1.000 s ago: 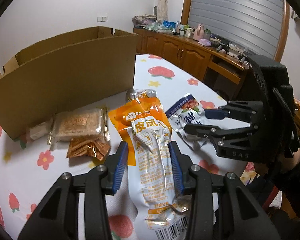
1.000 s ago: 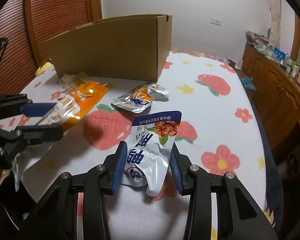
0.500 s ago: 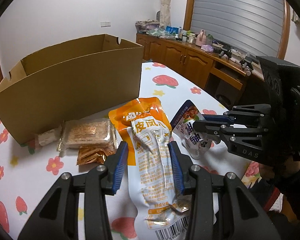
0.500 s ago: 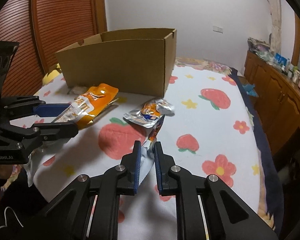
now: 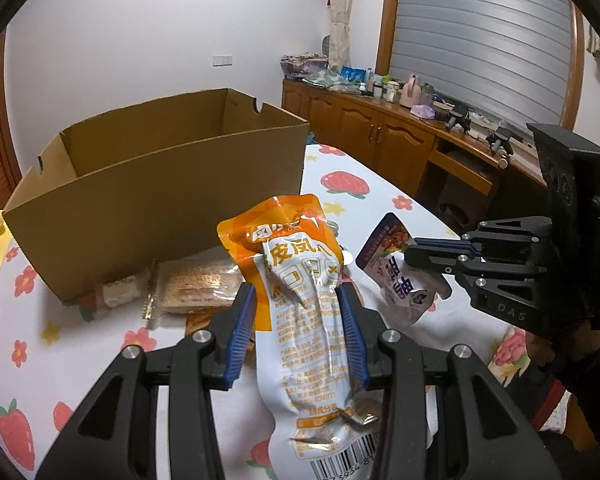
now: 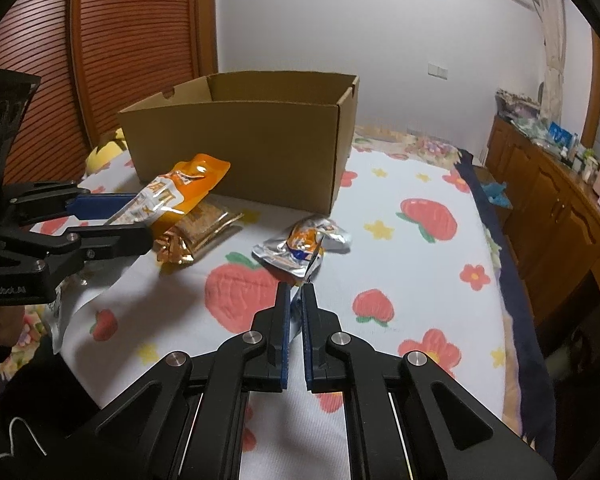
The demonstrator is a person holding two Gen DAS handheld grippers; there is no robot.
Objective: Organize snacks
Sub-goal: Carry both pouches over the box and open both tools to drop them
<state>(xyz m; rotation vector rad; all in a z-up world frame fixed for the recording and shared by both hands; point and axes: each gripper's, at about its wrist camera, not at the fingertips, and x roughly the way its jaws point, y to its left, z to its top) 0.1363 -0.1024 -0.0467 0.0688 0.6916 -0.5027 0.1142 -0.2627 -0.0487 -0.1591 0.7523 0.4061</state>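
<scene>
My left gripper (image 5: 298,300) is shut on an orange-and-white snack pouch (image 5: 300,292) and holds it above the table, in front of the open cardboard box (image 5: 152,184). The pouch (image 6: 180,188) and left gripper (image 6: 112,220) also show in the right wrist view. My right gripper (image 6: 296,288) is shut on a blue-and-white snack pouch (image 5: 400,276), seen edge-on in its own view (image 6: 314,264), lifted off the table. A silver-and-orange pouch (image 6: 300,246) lies on the cloth beyond it.
The box (image 6: 240,136) stands at the back of the strawberry-print tablecloth (image 6: 412,264). A clear biscuit pack (image 5: 196,286), a small white packet (image 5: 118,294) and a crinkled gold wrapper (image 6: 176,250) lie before it. Wooden cabinets (image 5: 380,144) line the right wall.
My right gripper closed on the blue-and-white pouch and lifted it off the table. My left gripper rose with the orange pouch, so the box's inside now shows.
</scene>
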